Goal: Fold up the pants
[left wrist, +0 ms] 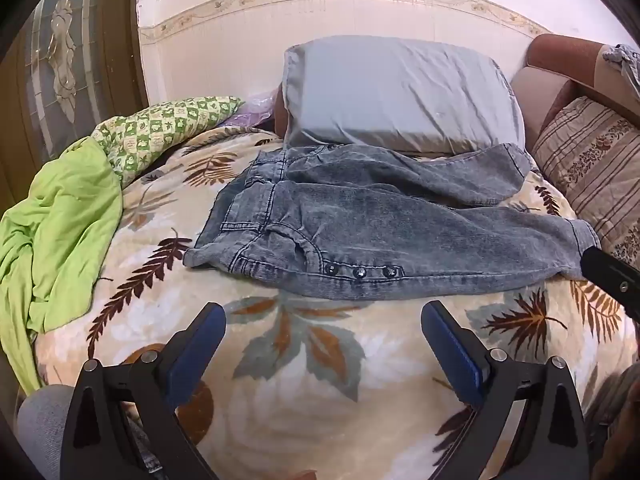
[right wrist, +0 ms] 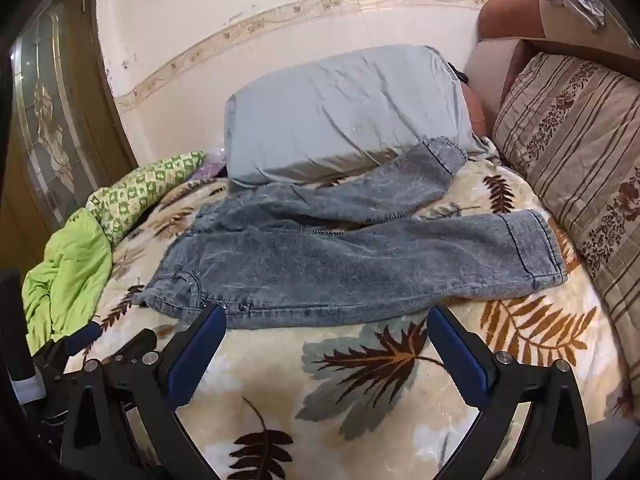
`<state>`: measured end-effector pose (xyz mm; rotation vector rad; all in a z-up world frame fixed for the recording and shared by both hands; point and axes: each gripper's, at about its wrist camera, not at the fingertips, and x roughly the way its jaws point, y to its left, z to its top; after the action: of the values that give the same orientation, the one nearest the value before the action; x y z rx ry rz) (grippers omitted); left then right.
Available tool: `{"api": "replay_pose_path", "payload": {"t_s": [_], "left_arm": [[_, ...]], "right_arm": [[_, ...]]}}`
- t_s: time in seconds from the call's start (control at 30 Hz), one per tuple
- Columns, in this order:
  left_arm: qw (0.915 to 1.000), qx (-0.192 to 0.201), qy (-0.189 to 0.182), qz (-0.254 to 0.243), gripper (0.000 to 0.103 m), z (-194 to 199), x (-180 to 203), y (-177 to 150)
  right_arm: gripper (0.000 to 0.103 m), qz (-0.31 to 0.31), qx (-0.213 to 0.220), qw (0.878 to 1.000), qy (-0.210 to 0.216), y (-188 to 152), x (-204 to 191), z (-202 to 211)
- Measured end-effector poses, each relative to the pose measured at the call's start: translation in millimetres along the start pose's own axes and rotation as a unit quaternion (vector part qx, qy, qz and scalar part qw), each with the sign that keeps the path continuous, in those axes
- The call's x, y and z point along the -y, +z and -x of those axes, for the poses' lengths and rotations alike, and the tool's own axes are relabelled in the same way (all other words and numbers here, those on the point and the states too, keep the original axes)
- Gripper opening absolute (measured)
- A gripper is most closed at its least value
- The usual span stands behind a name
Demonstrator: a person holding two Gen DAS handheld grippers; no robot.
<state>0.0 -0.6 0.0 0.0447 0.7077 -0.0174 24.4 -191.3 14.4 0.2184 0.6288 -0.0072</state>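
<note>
Jeans lie unfolded on a leaf-print blanket, 2 legs toward a striped cushion; grey pillow against the tiled wall. Left gripper and right gripper: jaws wide, empty.

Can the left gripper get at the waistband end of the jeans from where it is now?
Probably yes. The left gripper is open and empty, aimed down at the bedspread just short of the jeans. Only bare blanket lies between it and the waistband; the green cloth sits off to the side.
</note>
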Motion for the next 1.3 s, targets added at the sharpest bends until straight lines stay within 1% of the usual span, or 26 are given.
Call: {"api": "replay_pose_path", "payload": {"t_s": [0.1,0.13,0.17,0.27,0.33,0.47,0.57,0.67,0.73,0.9,1.0,1.1,1.23,1.3], "left_arm": [[1.0000,0.005,-0.002,0.000,0.099,2,1,-3],[1.0000,0.006,-0.002,0.001,0.099,2,1,-3],[1.0000,0.006,-0.003,0.001,0.099,2,1,-3],[1.0000,0.001,-0.006,0.001,0.099,-1,1,-2],[1.0000,0.000,-0.007,0.003,0.099,-1,-1,-1],[0.9999,-0.004,-0.013,0.005,0.099,0,-3,0],[0.9997,-0.012,-0.015,0.013,0.099,-2,-7,-1],[0.9992,-0.022,-0.019,0.027,0.098,-6,-12,1],[0.9989,-0.025,-0.019,0.035,0.098,-8,-15,3],[0.9985,-0.033,-0.021,0.040,0.097,-16,-19,3],[0.9981,-0.042,-0.018,0.041,0.096,-22,-18,3],[0.9968,-0.056,-0.024,0.051,0.094,-30,-22,4],[0.9945,-0.072,-0.030,0.070,0.092,-42,-28,6],[0.9940,-0.077,-0.027,0.073,0.091,-47,-29,8]], "right_arm": [[0.101,-0.007,-0.010,1.000,-0.004,-1,5,2],[0.101,-0.011,-0.027,1.000,-0.010,-1,8,-4],[0.101,-0.008,-0.031,0.999,-0.016,-1,8,-6],[0.101,0.000,-0.028,0.999,-0.028,-3,5,-7],[0.101,0.000,-0.014,0.999,-0.034,-3,4,-2],[0.101,-0.003,-0.004,0.999,-0.046,2,7,1],[0.101,-0.020,-0.003,0.999,-0.044,5,15,3],[0.100,-0.030,-0.017,0.999,-0.041,6,22,-1],[0.098,-0.036,-0.025,0.999,-0.032,5,25,-4],[0.098,-0.033,-0.038,0.998,-0.028,0,23,-10],[0.098,-0.033,-0.050,0.998,-0.013,-2,21,-15],[0.096,-0.036,-0.066,0.997,-0.003,-5,22,-21],[0.095,-0.048,-0.078,0.996,-0.005,-6,25,-29],[0.093,-0.059,-0.084,0.995,-0.011,-7,31,-34]]}}
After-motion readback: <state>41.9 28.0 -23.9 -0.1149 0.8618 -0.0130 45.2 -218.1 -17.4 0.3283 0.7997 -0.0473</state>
